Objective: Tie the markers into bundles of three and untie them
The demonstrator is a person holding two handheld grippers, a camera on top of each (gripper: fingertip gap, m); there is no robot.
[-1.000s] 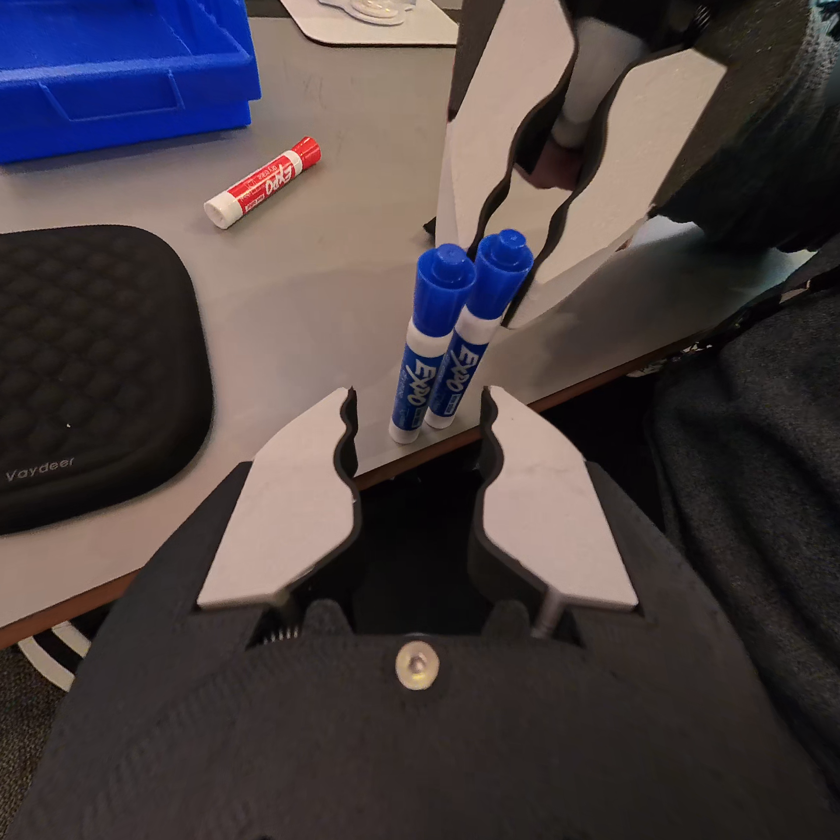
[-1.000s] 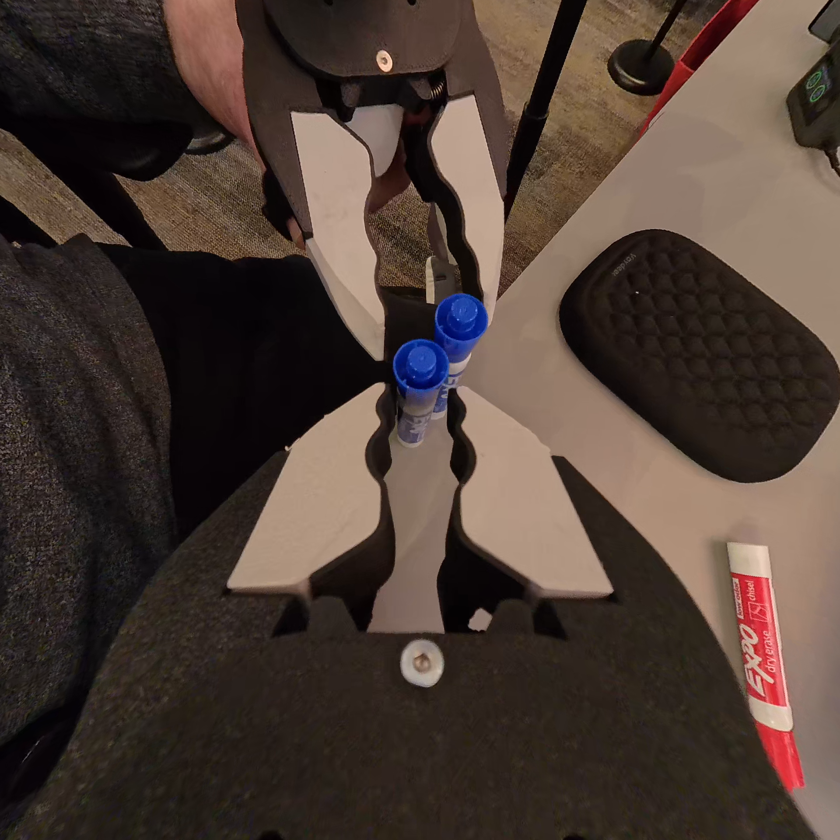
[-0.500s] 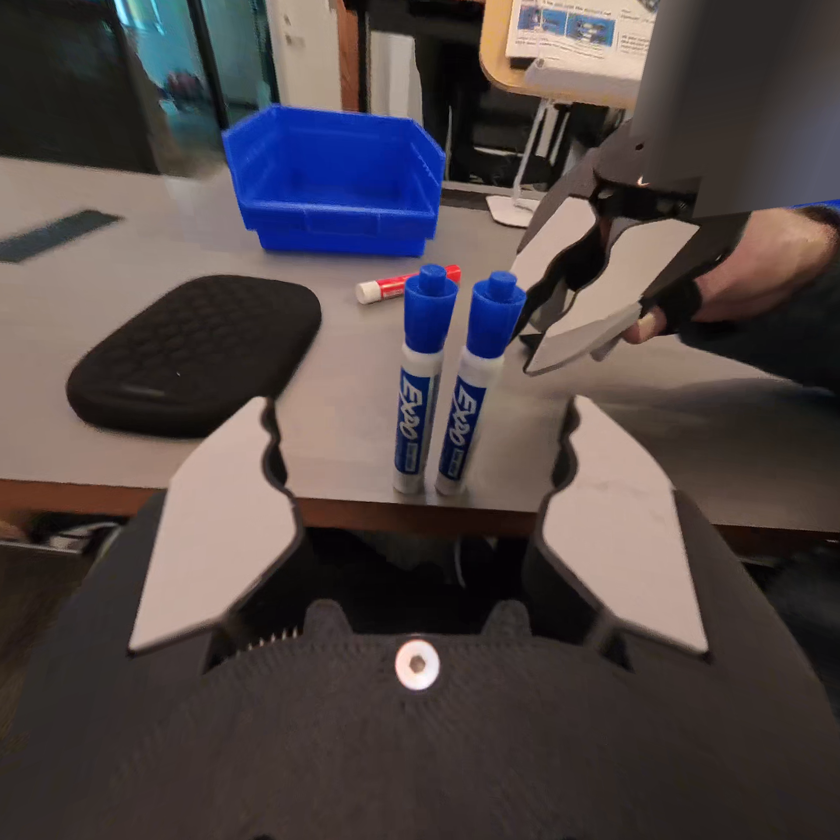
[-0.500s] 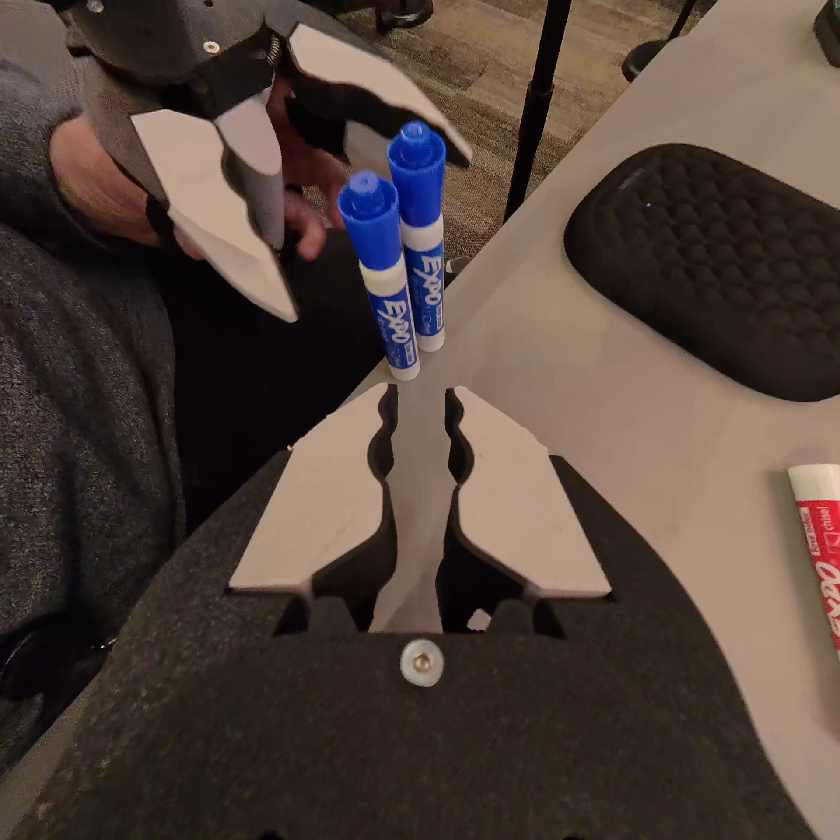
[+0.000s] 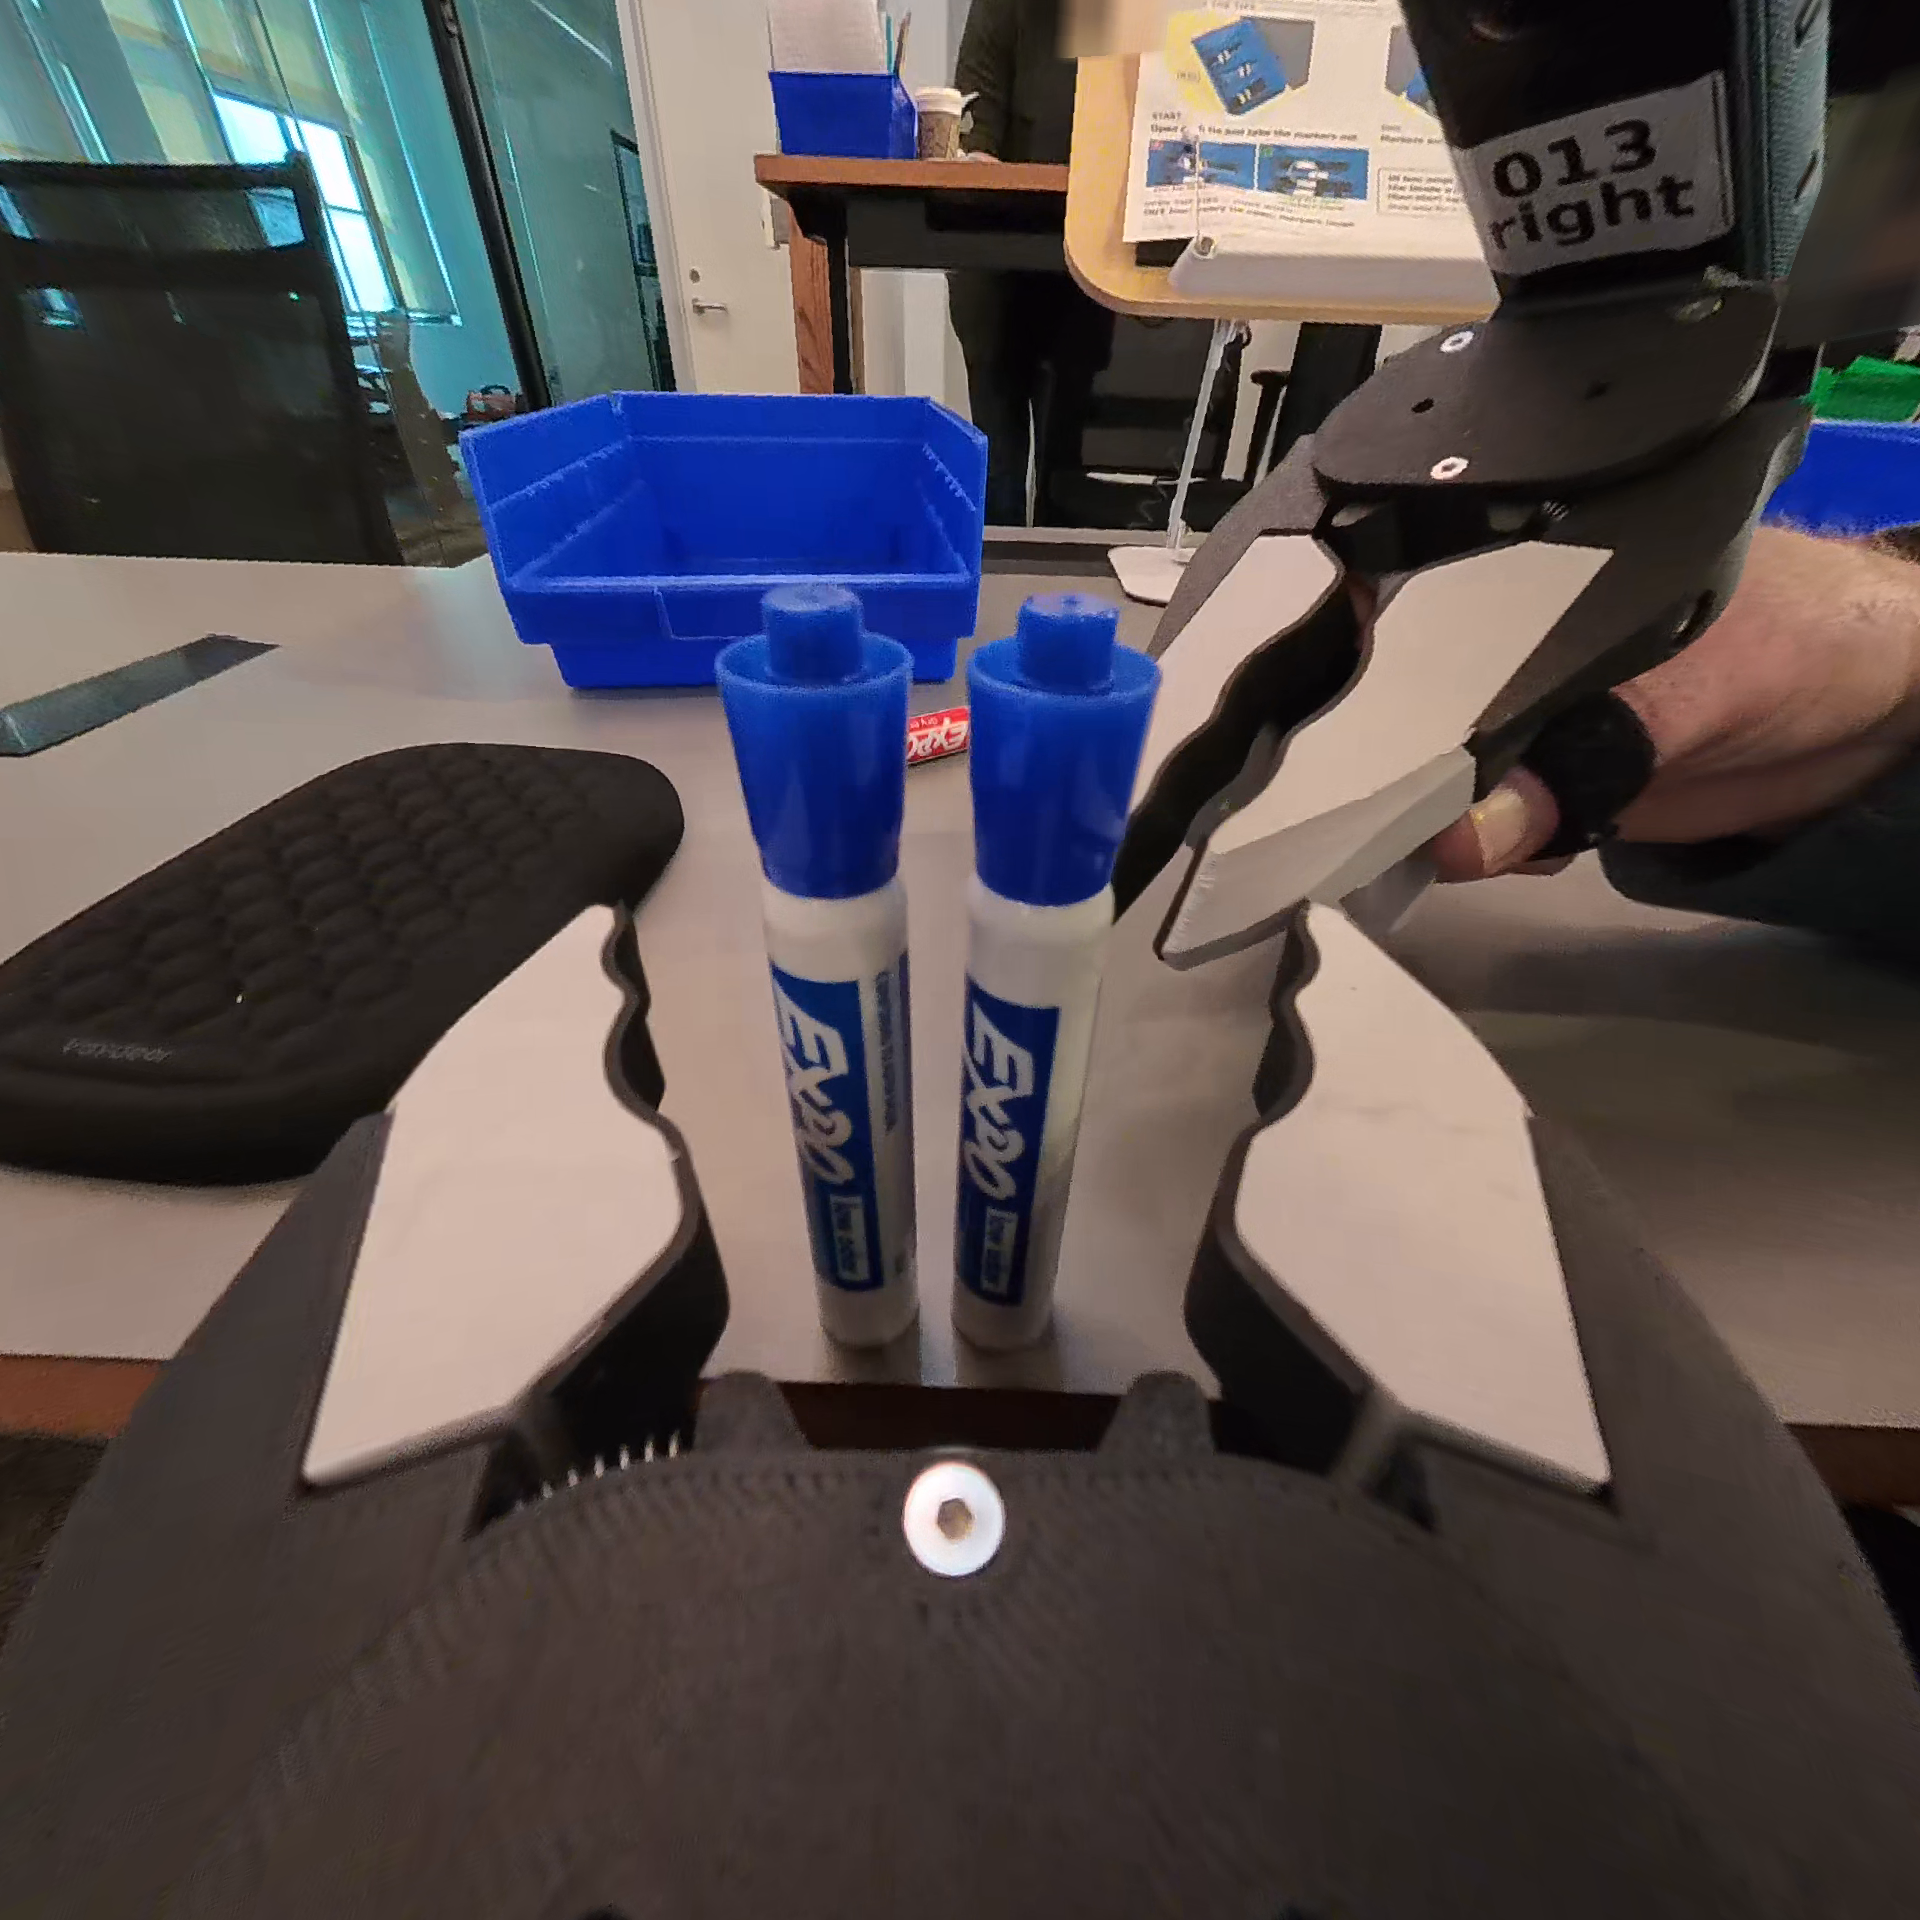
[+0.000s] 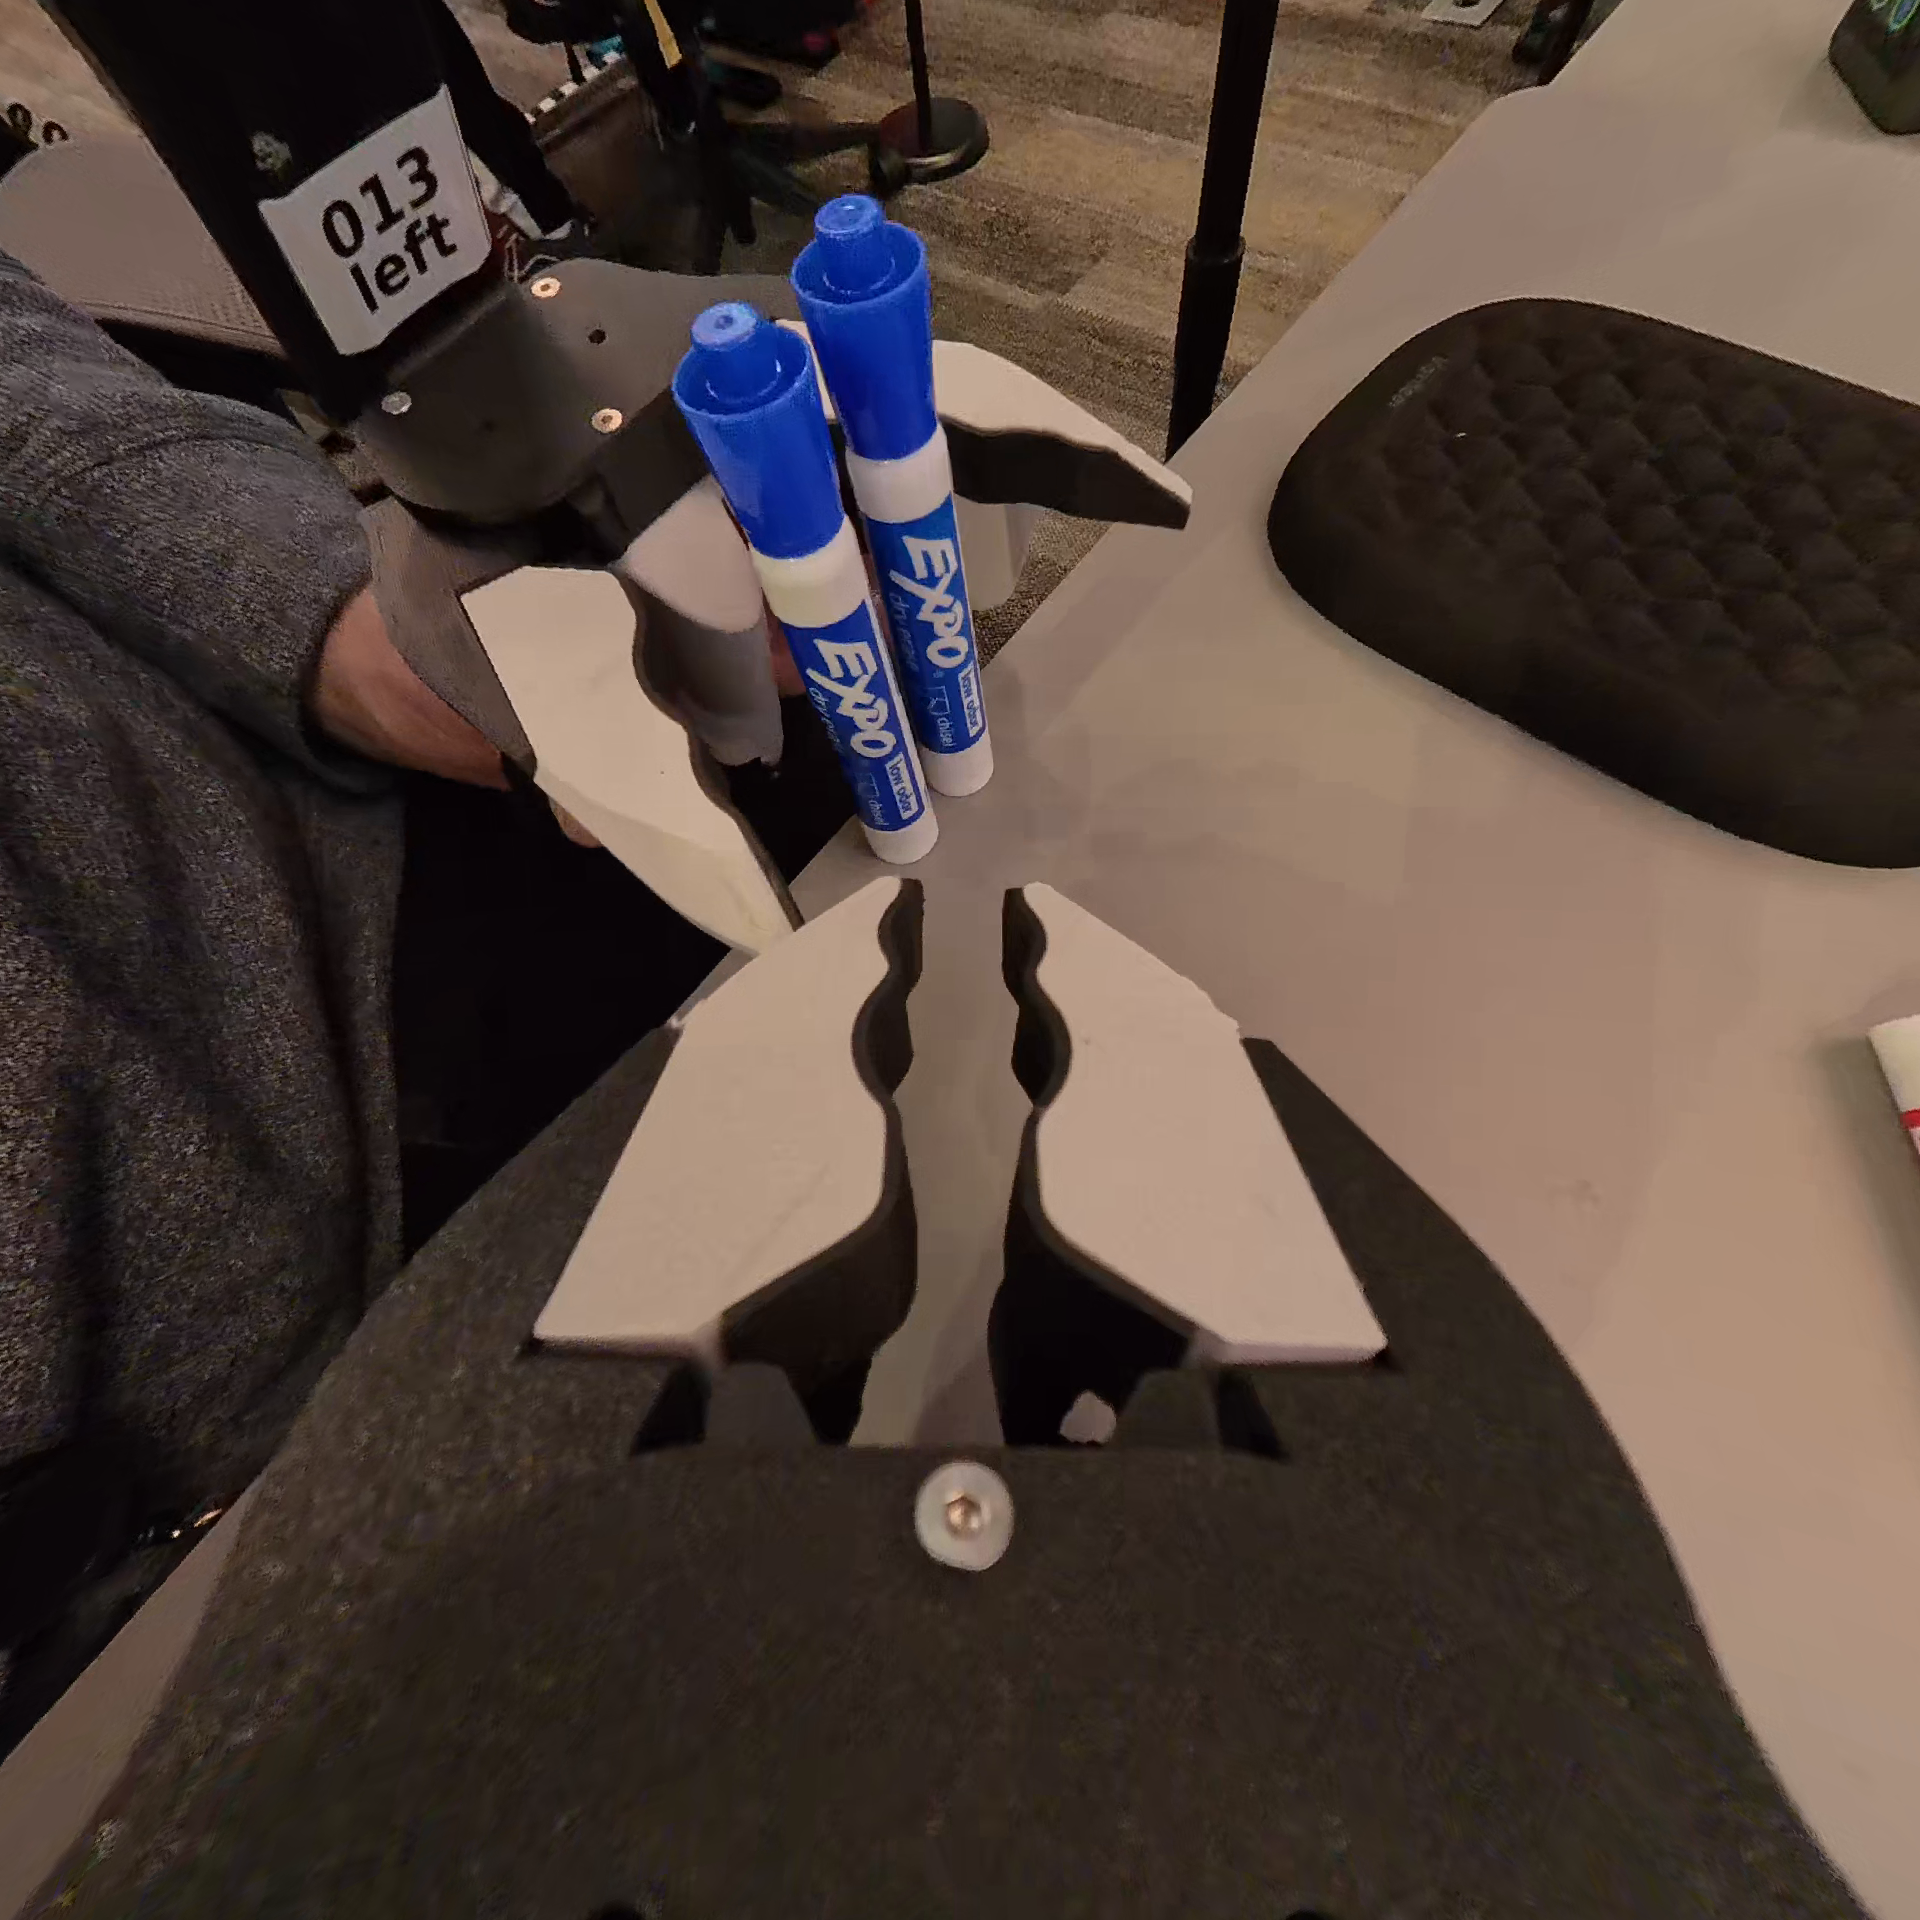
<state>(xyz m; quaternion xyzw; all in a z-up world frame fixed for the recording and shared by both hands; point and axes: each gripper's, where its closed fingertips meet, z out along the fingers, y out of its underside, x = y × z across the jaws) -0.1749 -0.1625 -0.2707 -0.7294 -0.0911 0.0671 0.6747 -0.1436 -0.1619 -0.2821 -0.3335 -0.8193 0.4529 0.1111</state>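
1. The worktop [image 5: 312, 665] is a smooth, matte grey slab with a brown edge strip along the near side. It runs out of frame on both sides.
2. A black padded rest [image 5: 301, 935] with a quilted, bumpy surface and rounded corners lies flat on the left, partly hidden behind the left gripper.
3. A glossy blue plastic bin [image 5: 727, 520] with ribbed corners sits farther back, open side up.
4. The left gripper [image 5: 951, 997] has textured black printed plastic with flat grey plates and wavy inner edges. Its fingers are spread wide on either side of the markers, not touching them.
5. The right gripper [image 6: 961, 904] is the same build, fingers slightly apart with nothing between them, tips just beside the markers.
6. Two blue markers [image 5: 935, 987] stand upright, caps up, side by side at the near edge, with a small gap between them and no tie visible.
7. A red marker [image 5: 935, 738] lies behind them, mostly hidden.
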